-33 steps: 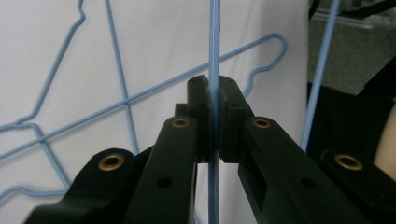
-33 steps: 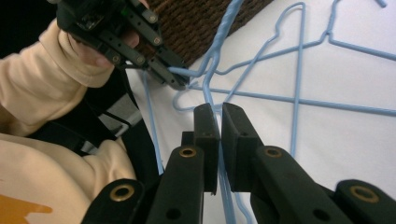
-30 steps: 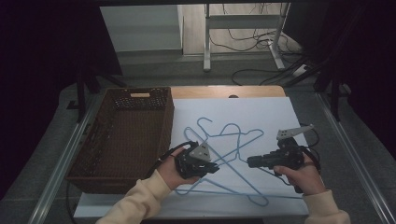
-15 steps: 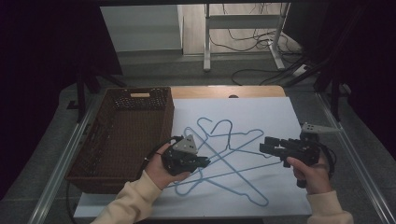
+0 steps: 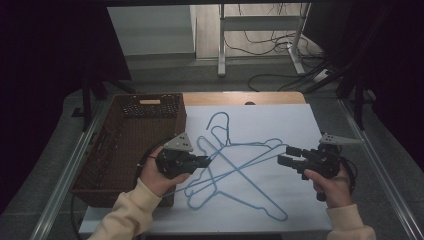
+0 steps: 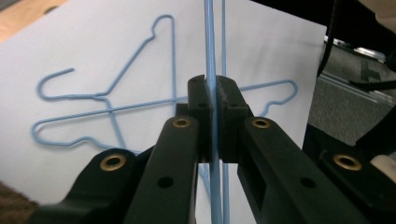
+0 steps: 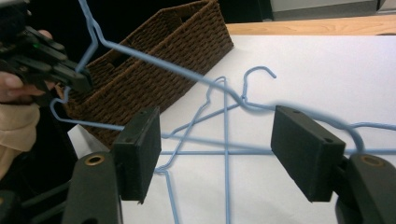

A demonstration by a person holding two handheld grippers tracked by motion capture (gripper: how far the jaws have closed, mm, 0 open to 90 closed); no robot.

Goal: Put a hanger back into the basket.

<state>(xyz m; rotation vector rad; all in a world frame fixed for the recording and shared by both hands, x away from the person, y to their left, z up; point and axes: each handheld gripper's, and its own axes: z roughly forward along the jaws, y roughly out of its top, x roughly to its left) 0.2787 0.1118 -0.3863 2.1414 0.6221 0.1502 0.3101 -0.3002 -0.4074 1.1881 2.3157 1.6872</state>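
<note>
One blue hanger [image 6: 211,56] sits clamped in left gripper [image 6: 213,100].

Dim and dark at the edges, brightest on the white sheet [image 5: 280,125]. Soft shadows, no glare. Slightly blurred near jaws.

Brown wicker basket [image 5: 131,145] sits at the table's left edge, right beside the white sheet [image 5: 280,120]. Cables [image 5: 272,80] are tangled on the floor behind.

High overview, two close tongs-mounted views
</note>
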